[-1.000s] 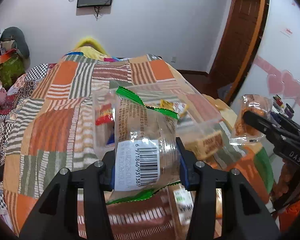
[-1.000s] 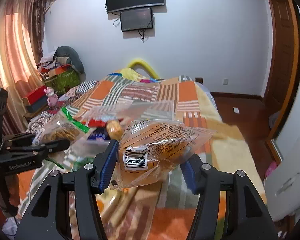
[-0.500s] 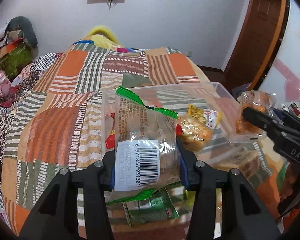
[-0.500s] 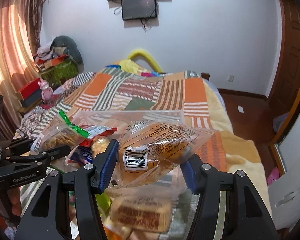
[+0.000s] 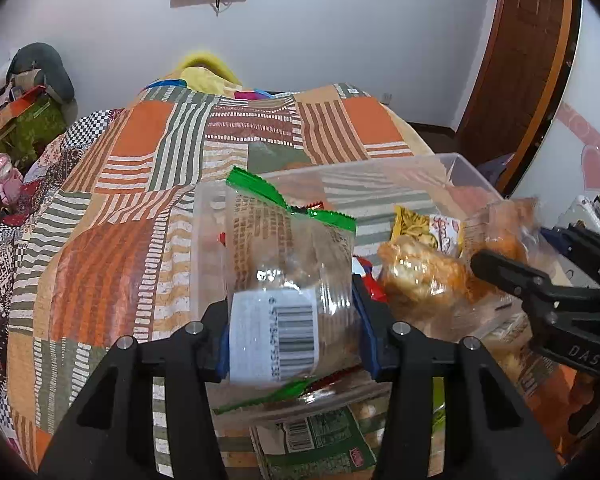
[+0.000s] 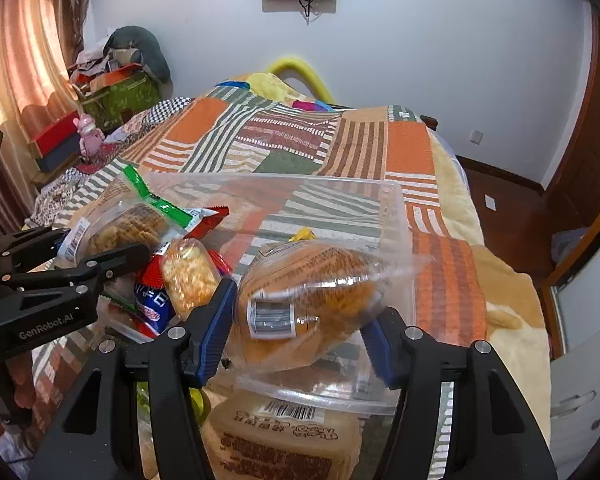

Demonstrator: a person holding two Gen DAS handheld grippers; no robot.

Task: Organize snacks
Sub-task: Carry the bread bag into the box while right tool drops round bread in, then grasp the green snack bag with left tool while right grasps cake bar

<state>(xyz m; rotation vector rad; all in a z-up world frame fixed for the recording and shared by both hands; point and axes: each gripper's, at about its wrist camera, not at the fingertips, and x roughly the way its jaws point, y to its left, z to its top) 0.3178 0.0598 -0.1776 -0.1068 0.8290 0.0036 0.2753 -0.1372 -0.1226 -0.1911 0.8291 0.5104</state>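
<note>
My left claw (image 5: 290,336) pinches the green-sealed packet (image 5: 288,280) over the clear bin's (image 6: 396,216) left edge; my right claw (image 6: 300,328) clamps the orange bun pack (image 6: 312,296) above its near rim. I should lower both well inside the walls before easing the pads apart.
</note>
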